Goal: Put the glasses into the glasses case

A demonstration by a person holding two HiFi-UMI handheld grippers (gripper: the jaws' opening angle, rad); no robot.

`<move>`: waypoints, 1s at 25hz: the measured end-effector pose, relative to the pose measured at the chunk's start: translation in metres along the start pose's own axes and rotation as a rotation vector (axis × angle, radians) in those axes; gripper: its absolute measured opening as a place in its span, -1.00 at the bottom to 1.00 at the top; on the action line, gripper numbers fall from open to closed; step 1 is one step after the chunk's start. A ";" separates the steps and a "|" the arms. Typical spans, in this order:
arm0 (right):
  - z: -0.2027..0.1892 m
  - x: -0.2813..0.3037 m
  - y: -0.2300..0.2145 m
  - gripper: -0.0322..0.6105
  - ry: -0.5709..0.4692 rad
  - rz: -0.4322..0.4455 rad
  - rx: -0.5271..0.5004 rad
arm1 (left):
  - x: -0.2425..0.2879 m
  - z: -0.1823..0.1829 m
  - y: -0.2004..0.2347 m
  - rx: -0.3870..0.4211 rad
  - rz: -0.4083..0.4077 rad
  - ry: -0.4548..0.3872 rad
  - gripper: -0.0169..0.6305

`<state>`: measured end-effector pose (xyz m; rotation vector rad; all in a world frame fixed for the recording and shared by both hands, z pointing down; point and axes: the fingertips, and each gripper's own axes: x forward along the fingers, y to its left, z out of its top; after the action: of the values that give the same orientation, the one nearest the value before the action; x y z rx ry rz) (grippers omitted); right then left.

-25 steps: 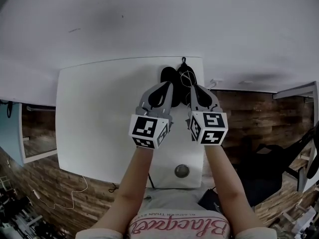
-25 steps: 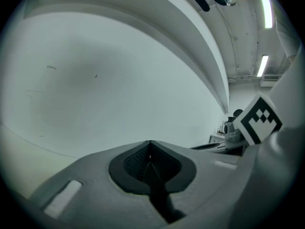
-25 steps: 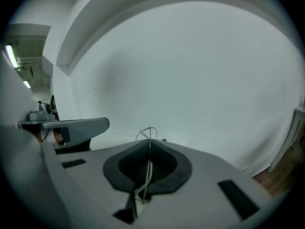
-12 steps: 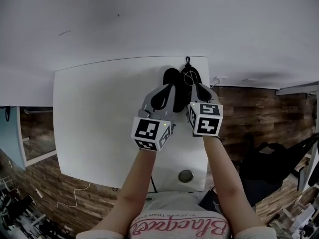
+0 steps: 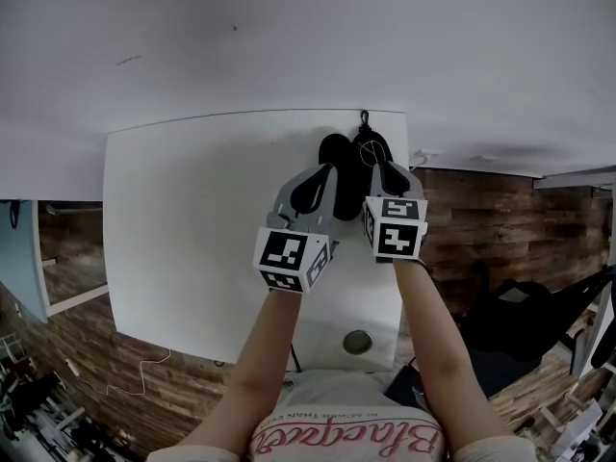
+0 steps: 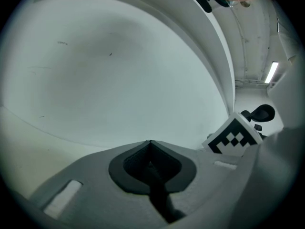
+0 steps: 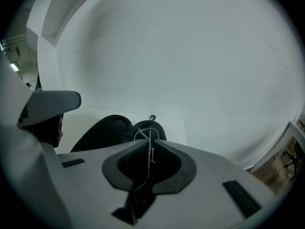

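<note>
An open black glasses case [image 5: 339, 158] lies at the far right of the white table [image 5: 192, 219]; the right gripper view shows both its halves [image 7: 108, 127] just ahead of the jaws. My right gripper [image 5: 384, 168] hovers at the case, shut on thin wire-framed glasses [image 7: 148, 149] whose frame runs up between the jaws. One round lens [image 5: 367, 150] shows over the case's right half. My left gripper [image 5: 319, 173] hangs beside the case's left half, jaws closed together [image 6: 150, 144] with nothing in them.
The case sits close to the table's far edge and right edge. A round metal cap [image 5: 357, 341] is set in the table near the front edge. Wooden floor shows on both sides. The right gripper's marker cube [image 6: 234, 134] is in the left gripper view.
Both grippers have edged forward toward the case, the right one carrying the glasses further over it. The left gripper stays shut and empty.
</note>
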<state>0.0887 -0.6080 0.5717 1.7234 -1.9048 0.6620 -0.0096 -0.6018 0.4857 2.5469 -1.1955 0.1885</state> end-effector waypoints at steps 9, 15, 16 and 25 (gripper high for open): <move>0.020 -0.030 0.011 -0.61 -0.115 0.044 -0.056 | -0.016 0.013 -0.007 0.034 0.021 -0.011 -0.93; 0.035 -0.070 0.024 -0.82 -0.188 0.114 -0.094 | -0.034 0.029 -0.025 0.075 0.032 -0.040 -0.93; 0.037 -0.078 0.025 -0.86 -0.200 0.116 -0.105 | -0.038 0.032 -0.029 0.083 0.031 -0.047 -0.93; 0.065 -0.158 0.035 -0.88 -0.383 0.180 -0.144 | -0.072 0.060 -0.068 0.156 0.031 -0.114 -0.93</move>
<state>0.0658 -0.5269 0.4190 1.6915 -2.3252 0.2569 -0.0044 -0.5294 0.3952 2.7065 -1.3100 0.1509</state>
